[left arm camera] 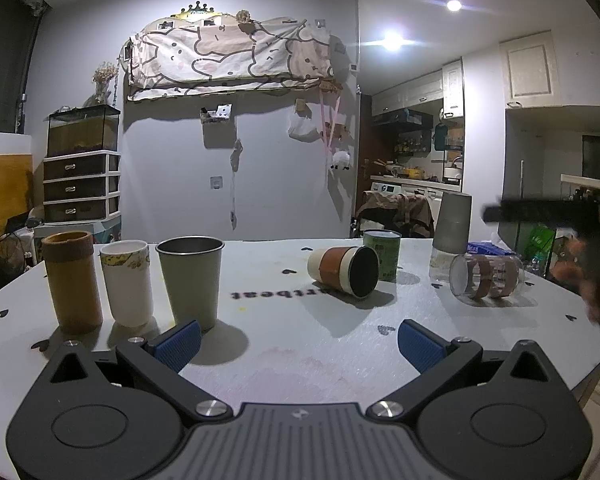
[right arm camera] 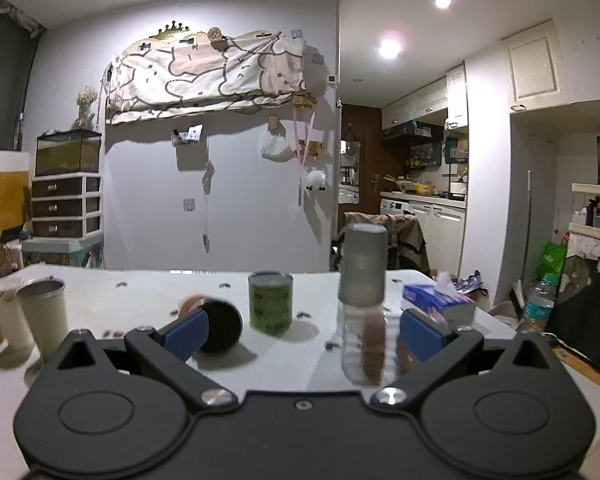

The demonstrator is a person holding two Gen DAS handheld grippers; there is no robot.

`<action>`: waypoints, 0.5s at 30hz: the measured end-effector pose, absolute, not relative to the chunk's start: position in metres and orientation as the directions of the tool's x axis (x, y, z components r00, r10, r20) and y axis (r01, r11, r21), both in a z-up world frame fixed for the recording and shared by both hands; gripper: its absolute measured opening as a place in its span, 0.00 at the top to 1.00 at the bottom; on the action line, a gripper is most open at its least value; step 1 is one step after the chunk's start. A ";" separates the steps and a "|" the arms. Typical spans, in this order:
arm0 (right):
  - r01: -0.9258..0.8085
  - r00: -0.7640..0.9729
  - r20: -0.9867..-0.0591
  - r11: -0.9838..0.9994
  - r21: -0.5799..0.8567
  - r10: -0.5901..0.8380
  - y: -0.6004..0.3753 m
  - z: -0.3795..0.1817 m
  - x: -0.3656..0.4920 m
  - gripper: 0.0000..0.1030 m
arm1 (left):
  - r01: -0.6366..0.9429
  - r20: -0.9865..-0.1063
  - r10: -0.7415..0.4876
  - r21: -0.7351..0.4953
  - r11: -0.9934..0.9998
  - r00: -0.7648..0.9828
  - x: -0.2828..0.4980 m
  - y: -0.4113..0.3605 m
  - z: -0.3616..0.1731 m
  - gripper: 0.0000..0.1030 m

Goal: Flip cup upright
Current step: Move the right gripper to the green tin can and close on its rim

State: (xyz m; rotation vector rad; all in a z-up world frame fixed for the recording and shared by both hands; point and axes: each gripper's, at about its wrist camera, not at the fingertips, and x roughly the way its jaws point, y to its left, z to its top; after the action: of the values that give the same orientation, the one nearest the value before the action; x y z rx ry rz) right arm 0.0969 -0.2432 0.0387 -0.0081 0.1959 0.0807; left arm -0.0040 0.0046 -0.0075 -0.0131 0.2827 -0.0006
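Observation:
A cream cup with a brown sleeve and black base lies on its side mid-table; it also shows in the right wrist view. A clear glass with brown bands lies on its side to the right; in the right wrist view it lies just ahead between my fingers, blurred. My left gripper is open and empty, near the front edge. My right gripper is open and empty, with the glass near its right finger.
Standing at the left are a brown tube cup, a white cup and a steel cup. A green can, an upside-down grey cup and a tissue box stand at the back right. The table is white.

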 end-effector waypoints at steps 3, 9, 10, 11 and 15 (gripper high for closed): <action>-0.108 0.970 -0.216 0.994 0.034 0.113 -0.241 0.047 0.132 0.00 | 0.002 -0.279 -0.006 -0.015 1.000 0.960 -0.004 0.012 -0.019 0.00; -0.089 0.950 -0.293 0.992 0.088 0.111 -0.230 0.060 0.213 0.00 | 0.000 -0.274 -0.015 -0.055 0.998 0.962 0.001 0.023 -0.035 0.00; -0.081 0.945 -0.311 0.993 0.087 0.104 -0.226 0.061 0.227 0.00 | -0.001 -0.282 -0.016 -0.060 0.998 0.959 0.003 0.025 -0.038 0.00; -0.075 0.940 -0.326 0.994 0.082 0.098 -0.222 0.062 0.239 0.00 | -0.004 -0.289 -0.014 -0.062 0.998 0.957 0.005 0.028 -0.040 0.00; -0.082 0.916 -0.392 0.996 0.034 0.089 -0.199 0.060 0.288 0.00 | -0.014 -0.306 -0.007 -0.067 0.998 0.952 0.006 0.038 -0.049 0.00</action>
State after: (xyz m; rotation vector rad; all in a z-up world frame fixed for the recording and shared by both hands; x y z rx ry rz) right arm 0.2885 -0.1995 0.0604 0.0167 0.4039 0.0877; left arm 0.0061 0.0380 -0.0493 -0.0691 0.3107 0.0037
